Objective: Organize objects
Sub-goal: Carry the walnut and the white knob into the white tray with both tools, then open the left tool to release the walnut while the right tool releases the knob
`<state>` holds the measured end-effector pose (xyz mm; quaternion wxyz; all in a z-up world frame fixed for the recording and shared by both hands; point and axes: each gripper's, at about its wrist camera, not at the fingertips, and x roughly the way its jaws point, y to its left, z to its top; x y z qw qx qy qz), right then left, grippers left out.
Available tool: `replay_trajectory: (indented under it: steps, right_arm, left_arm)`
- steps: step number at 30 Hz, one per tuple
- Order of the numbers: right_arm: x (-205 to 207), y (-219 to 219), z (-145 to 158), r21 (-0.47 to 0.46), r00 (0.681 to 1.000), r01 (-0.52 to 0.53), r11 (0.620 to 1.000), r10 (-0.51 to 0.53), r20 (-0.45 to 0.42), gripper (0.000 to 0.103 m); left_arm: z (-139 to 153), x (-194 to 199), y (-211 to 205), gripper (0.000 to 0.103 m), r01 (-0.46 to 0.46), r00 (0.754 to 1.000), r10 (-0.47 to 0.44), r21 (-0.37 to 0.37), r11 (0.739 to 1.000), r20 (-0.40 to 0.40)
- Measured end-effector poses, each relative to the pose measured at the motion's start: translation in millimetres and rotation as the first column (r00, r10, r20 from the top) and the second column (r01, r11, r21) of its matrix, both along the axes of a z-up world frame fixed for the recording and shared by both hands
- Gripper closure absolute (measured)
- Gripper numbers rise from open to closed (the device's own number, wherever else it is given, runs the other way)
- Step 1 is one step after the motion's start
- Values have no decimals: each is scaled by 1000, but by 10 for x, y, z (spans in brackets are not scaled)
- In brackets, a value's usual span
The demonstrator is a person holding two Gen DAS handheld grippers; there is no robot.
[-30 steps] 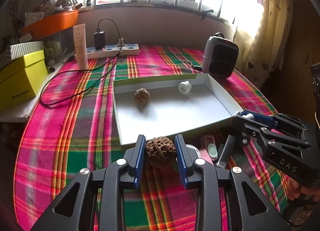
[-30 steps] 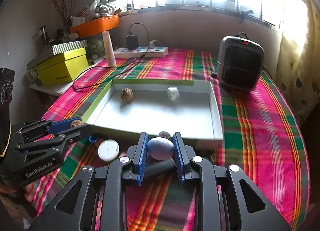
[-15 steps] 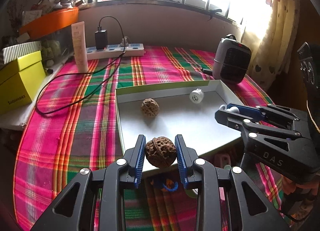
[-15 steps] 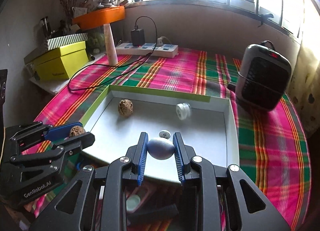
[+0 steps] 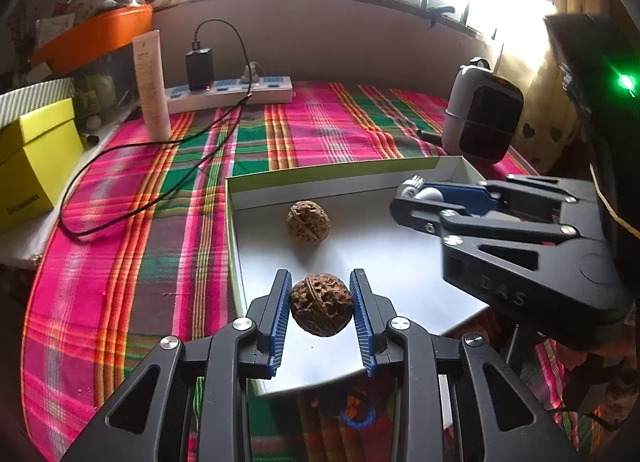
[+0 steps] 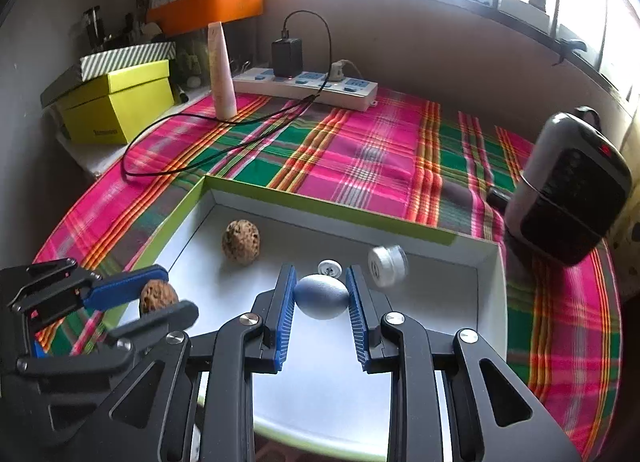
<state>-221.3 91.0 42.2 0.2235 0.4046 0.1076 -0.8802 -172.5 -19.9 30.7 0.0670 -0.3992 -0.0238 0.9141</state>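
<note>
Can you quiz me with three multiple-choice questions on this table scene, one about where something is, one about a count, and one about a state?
1. Where does the loose walnut lie?
A. in the white tray
B. on the yellow box
C. beside the heater

2. How many walnuts show in the left wrist view?
A. one
B. two
C. four

3. What is the right gripper doing?
A. hanging open and empty
B. clamping a cable
C. holding a pale blue egg-shaped object

Answers: 1 A, it rests on the tray floor near the far left corner. 2 B, one loose, one walnut in the left gripper. 3 C, the pads press its sides.
</note>
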Motion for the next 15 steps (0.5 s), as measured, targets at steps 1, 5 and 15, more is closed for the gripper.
replay_trajectory:
  steps: [1, 5, 15]
  right_arm:
    - [-39, -17, -22, 0, 1000, -1, 1000, 1, 11, 76]
    - [-137, -76, -83, 7, 999, -6, 1000, 6, 37, 76]
    - [-263, -173, -181, 25, 998, -17, 1000, 15, 59, 76]
  left_arm:
    - [-14, -16, 2, 75, 0, 1000, 0, 0, 1000, 4]
    - [-70, -68, 4, 75, 1, 1000, -1, -2, 1000, 23]
    - [-116, -128, 71, 75, 21, 999, -21, -14, 1000, 32]
